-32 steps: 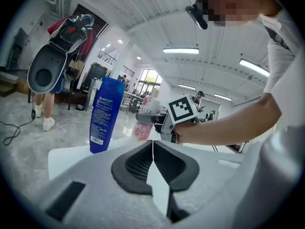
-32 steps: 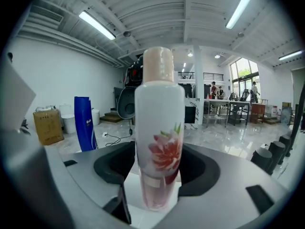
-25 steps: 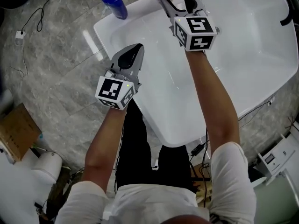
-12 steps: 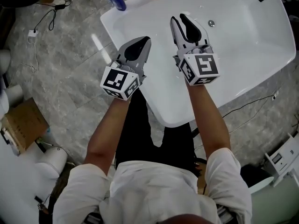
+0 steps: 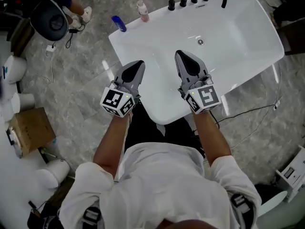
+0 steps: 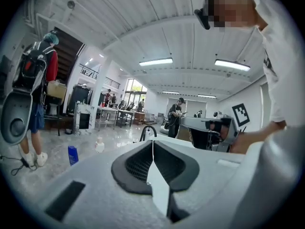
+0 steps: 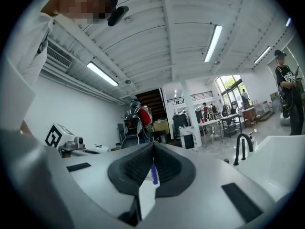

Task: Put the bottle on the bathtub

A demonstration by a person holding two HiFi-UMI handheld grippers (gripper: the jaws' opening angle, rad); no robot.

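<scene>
Left tongs (image 5: 135,65) and right tongs (image 5: 184,57) hang closed, empty, over the bathtub (image 5: 240,30), right ones just clamped together.

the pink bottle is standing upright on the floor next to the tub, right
Not quite. The pink bottle is standing upright, but on the rim of the bathtub, not on the floor next to it. The head view shows it.

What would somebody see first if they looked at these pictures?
The big white bathtub fills the middle of the head view. Over its near end hover the left gripper and right gripper, both shut and empty. A blue bottle and a pink bottle stand at its far left edge.
</scene>
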